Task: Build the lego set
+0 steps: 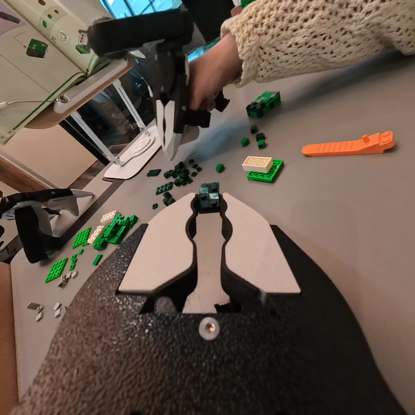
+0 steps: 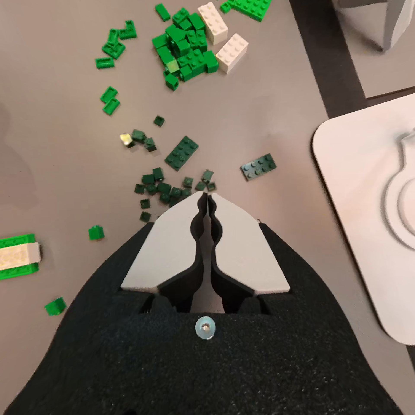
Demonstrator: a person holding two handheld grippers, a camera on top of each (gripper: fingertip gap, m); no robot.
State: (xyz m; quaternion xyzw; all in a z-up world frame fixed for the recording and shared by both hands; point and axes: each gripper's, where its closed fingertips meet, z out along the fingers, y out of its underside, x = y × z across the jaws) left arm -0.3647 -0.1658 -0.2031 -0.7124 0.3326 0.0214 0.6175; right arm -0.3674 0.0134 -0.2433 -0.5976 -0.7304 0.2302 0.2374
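Note:
My left gripper (image 1: 208, 202) is shut on a small dark green brick assembly (image 1: 210, 190) with a chequered studded top, and holds it at its fingertips above the grey table (image 1: 314, 224). My right gripper (image 2: 207, 195) is shut, its fingertips meeting just over a scatter of small dark green pieces (image 2: 161, 188). It also shows in the left wrist view (image 1: 169, 155), held by a hand in a knitted sleeve, pointing down at the same dark green pile (image 1: 182, 173). Two dark green plates (image 2: 182, 153) (image 2: 258, 166) lie just beyond the pile.
A bright green pile with white bricks (image 2: 186, 47) lies farther off. A white brick on a green plate (image 1: 265, 174), an orange brick separator (image 1: 348, 144) and a green built block (image 1: 263, 104) lie to the right. The booklet stand's white base (image 2: 363, 202) is beside the right gripper. The tips of one gripper are about 20 centimeters away from the tips of the other.

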